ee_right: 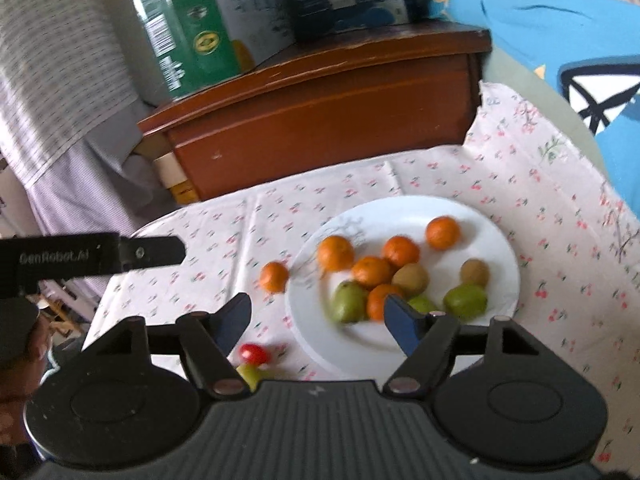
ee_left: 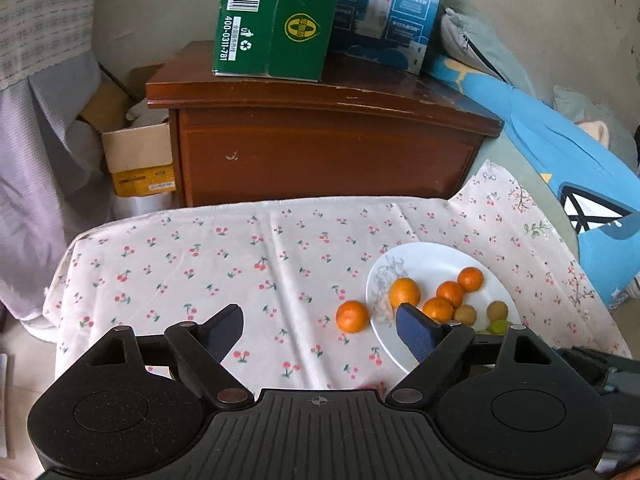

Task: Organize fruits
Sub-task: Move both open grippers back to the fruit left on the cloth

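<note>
A white plate [ee_right: 400, 344] [ee_left: 432, 260] on the cherry-print cloth holds several tangerines [ee_right: 336, 253], brown kiwis [ee_right: 411, 278] and green fruits [ee_right: 465, 301]. One tangerine [ee_left: 352, 316] [ee_right: 274, 277] lies on the cloth just left of the plate. A red tomato [ee_right: 253, 353] and a small green fruit [ee_right: 249, 374] lie on the cloth near the front. My left gripper [ee_left: 320, 330] is open and empty above the cloth, near the loose tangerine; its side shows in the right wrist view [ee_right: 152, 254]. My right gripper [ee_right: 316, 322] is open and empty over the plate's left edge.
A brown wooden nightstand [ee_left: 320, 144] stands behind the table, with a green carton [ee_left: 272, 20] and a blue box [ee_left: 392, 12] on top. Blue bedding [ee_left: 560, 152] lies at the right. A cardboard box [ee_left: 138, 160] sits at the left.
</note>
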Available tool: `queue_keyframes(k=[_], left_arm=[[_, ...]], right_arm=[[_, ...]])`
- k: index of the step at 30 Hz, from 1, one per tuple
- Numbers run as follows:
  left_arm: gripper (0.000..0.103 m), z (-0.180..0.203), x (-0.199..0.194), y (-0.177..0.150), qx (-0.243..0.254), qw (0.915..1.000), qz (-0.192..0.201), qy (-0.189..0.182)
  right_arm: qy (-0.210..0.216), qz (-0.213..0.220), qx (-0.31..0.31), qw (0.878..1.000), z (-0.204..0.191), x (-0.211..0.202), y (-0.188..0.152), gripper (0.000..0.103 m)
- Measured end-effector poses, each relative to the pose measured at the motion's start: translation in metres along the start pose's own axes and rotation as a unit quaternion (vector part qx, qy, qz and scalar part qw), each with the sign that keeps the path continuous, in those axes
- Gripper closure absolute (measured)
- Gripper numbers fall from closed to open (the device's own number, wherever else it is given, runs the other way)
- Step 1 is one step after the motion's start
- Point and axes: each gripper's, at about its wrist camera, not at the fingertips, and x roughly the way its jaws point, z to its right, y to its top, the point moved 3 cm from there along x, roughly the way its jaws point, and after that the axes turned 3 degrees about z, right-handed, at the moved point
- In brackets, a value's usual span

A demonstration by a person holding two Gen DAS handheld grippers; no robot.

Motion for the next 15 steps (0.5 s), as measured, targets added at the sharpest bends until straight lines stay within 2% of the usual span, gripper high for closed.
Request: queue_keyframes(k=[5, 13, 15], left_arm=[[0.018, -0.005, -0.009, -0.013, -0.006, 0.9999, -0.014, -0.006], [0.018, -0.013, -0.015, -0.031, 0.023, 0.999, -0.036, 0.009], [0.018, -0.016, -0.015, -0.036, 0.023, 0.9987, -0.044, 0.009]], right_arm=[[0.02, -0.019, -0.015, 0.999, -0.015, -0.004, -0.021, 0.04], [0.034, -0.058, -0.018, 0.998, -0.025, 0.006, -0.048, 0.058], [0.038, -0.065, -0.015, 0.997, -0.024, 0.01, -0.05, 0.059]])
